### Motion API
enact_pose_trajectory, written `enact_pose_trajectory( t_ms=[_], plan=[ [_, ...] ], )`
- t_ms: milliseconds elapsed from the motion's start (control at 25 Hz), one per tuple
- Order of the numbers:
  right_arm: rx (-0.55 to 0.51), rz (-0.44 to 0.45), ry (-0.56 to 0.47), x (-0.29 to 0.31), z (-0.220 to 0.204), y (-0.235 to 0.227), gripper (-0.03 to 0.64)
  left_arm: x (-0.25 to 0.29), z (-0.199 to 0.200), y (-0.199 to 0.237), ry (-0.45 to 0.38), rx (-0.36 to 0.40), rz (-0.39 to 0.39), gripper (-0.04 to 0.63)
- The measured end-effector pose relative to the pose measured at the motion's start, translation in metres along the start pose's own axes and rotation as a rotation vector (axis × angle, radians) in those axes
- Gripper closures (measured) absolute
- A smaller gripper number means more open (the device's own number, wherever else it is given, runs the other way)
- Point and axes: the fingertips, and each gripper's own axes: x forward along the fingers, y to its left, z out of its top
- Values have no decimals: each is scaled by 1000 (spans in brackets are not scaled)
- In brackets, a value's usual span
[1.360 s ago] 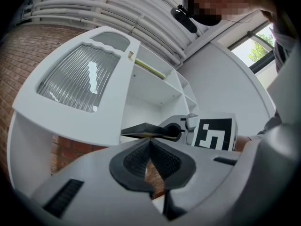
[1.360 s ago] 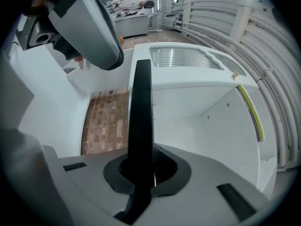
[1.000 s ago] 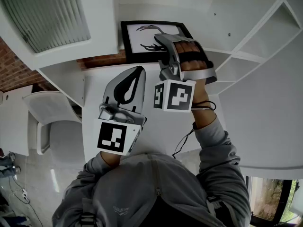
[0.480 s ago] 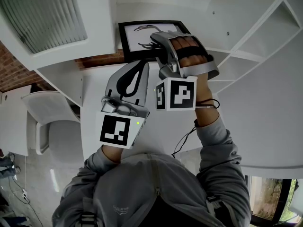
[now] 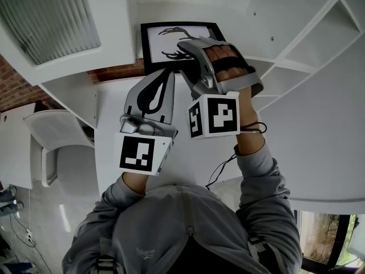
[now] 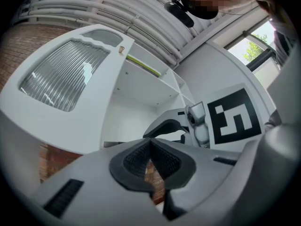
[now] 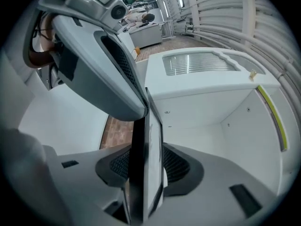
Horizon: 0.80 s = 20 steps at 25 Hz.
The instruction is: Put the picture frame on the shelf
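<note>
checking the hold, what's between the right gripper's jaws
The picture frame, edge-on, in the right gripper view; the jaws of the right gripper have just been opening.

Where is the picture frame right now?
Head view, top centre: the picture frame stands in the white shelf, between the right gripper's jaws, which have just been opening.

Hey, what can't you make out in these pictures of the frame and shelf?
- Head view: the right gripper covers a corner of the picture frame.
- Right gripper view: frame edge-on between jaws that have just been opening; its drawing and its footing on the shelf are hidden.
- Left gripper view: the shut left gripper blocks the lower scene.
</note>
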Motion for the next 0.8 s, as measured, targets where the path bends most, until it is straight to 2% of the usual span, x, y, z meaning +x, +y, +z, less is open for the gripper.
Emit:
enact_pose_trajectory(
  t_ms=[360, 520, 640, 680, 720, 760, 800],
  plan=[
    [26, -5, 17, -11, -14, 2, 403, 6, -4, 6, 15, 36, 10, 588],
    [63, -42, 5, -29, -16, 2, 399, 9, -6, 8, 14, 35, 12, 588],
    [115, -105, -9, -47, -19, -4, 400, 11, -6, 11, 10, 35, 17, 588],
    [135, -127, 0, -51, -23, -6, 407, 11, -7, 12, 10, 36, 19, 588],
    [158, -150, 14, -55, -29, -8, 453, 12, -7, 13, 10, 36, 20, 589],
    [187, -169, 33, -58, -36, -9, 530, 12, -7, 13, 10, 36, 22, 588],
    [222, -180, 55, -59, -46, -8, 565, 12, -8, 14, 10, 37, 23, 589]
  ],
)
